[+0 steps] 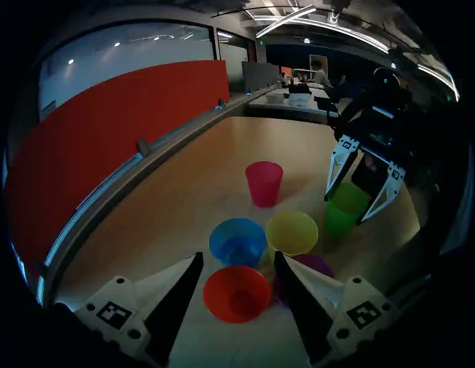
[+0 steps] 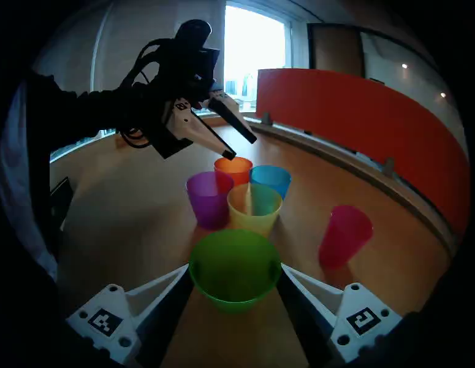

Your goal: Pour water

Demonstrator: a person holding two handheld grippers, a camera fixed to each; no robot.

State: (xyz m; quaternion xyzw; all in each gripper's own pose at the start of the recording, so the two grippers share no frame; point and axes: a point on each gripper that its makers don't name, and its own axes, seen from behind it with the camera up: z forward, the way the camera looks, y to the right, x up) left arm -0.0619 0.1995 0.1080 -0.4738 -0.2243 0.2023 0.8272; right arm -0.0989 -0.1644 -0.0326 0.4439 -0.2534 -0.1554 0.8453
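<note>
In the left gripper view, we see the left gripper (image 1: 236, 262) spread wide, with the orange cup (image 1: 237, 297) standing on the table (image 1: 176, 208) between its fingers. The cup looks empty. Just beyond it, the blue cup (image 1: 237, 236) seems to hold clear water, and the yellow cup (image 1: 292, 232) beside it looks empty. The purple cup (image 1: 317, 264) is half hidden behind a finger. The pink cup (image 1: 263, 183) stands apart, and we cannot see inside it. Farther off, the right gripper (image 1: 344, 210) clasps the green cup (image 1: 341, 214).

In the right gripper view, we find the right gripper (image 2: 235, 270) pressing both fingers on the green cup (image 2: 235, 276), and we cannot tell its contents. Behind it cluster the yellow (image 2: 254, 211), purple (image 2: 208, 199), orange (image 2: 233, 167) and blue (image 2: 271, 179) cups. The left gripper (image 2: 242, 148) hangs above them, holding nothing.
</note>
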